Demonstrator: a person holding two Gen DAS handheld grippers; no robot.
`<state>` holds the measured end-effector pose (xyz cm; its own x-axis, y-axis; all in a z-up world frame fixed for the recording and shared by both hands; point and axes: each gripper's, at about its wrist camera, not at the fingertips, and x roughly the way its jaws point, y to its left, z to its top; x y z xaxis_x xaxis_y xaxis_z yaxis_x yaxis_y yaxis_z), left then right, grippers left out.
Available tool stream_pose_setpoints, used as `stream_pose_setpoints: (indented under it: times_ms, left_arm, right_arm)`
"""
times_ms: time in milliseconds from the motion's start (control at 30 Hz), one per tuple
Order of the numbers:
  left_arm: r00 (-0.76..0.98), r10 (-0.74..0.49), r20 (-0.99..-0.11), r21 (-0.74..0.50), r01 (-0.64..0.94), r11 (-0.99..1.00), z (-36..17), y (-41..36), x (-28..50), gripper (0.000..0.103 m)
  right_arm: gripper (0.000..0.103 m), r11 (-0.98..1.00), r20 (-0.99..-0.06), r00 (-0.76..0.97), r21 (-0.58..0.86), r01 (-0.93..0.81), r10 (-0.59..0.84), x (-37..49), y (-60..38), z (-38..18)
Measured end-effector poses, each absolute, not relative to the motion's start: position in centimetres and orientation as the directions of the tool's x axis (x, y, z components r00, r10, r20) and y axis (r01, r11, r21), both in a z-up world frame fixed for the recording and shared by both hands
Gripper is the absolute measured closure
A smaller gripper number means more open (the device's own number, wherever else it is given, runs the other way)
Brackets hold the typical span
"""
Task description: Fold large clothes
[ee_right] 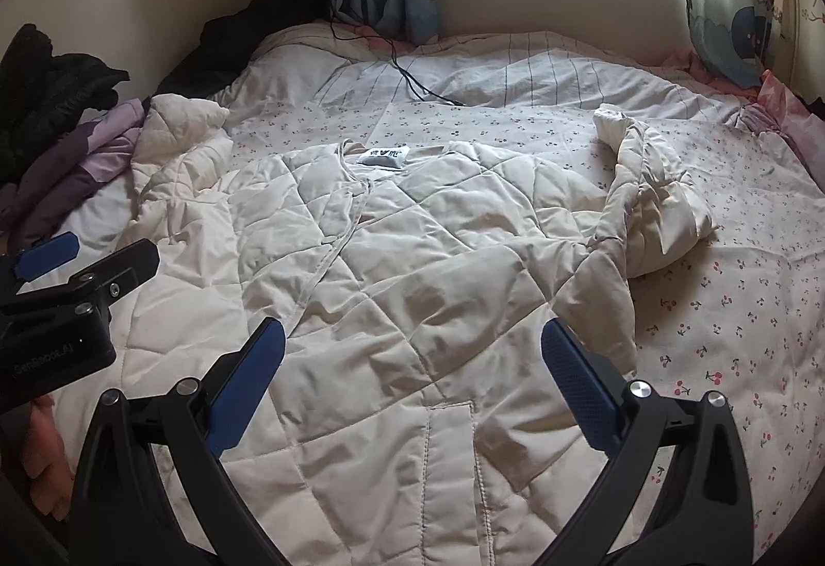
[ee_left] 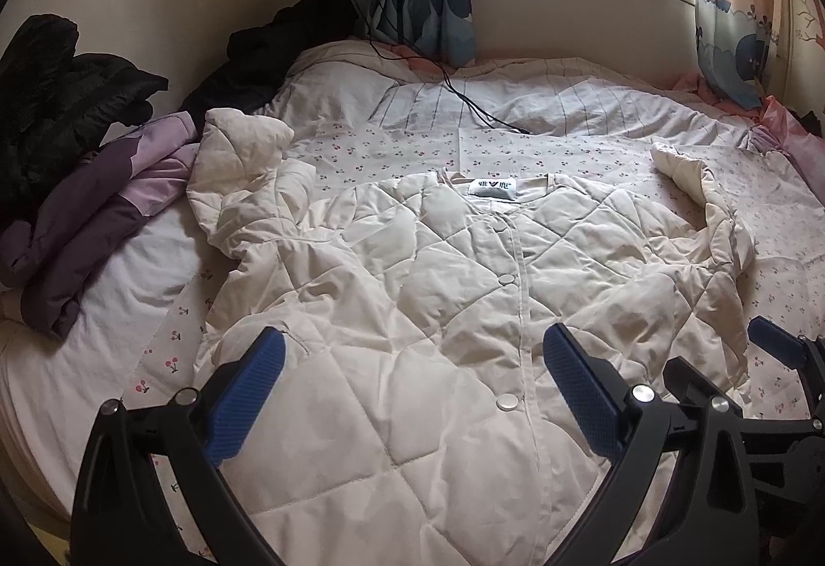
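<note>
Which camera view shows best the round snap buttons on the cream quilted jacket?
The left wrist view: two round snap buttons lie clear along the cream quilted jacket front. In the right wrist view I can make out no buttons, only the front seam.

I can't see the hem of the cream quilted jacket (ee_left: 412, 308): it runs off the bottom edge in both wrist views, behind the finger frames. The print on its collar label (ee_left: 492, 190) is too small for me to read. The dark clothes (ee_left: 62, 71) at the bed's left edge are cut by the lens rim. The black cable (ee_left: 464, 97) disappears into a fold of the bedding.
</note>
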<state>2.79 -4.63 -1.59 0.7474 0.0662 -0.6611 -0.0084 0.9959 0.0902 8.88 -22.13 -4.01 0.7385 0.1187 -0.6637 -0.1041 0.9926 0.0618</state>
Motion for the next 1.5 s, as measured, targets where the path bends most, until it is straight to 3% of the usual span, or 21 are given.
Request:
stream_pose_setpoints:
  times_ms: [967,1500]
  left_arm:
    - [0.734,0.046,-0.677,0.057,-0.009,0.998,-2.6,-5.0,3.9,0.007]
    - [0.728,0.009,-0.685,0.007,-0.006,1.0,-2.6,-4.6,5.0,0.007]
  right_arm:
    - [0.007,0.993,-0.688,0.715,0.077,-0.093,0.121,9.7,-22.4,-5.8]
    - [0.007,0.993,-0.746,0.658,0.038,-0.115,0.105,10.6,-21.1,-8.8]
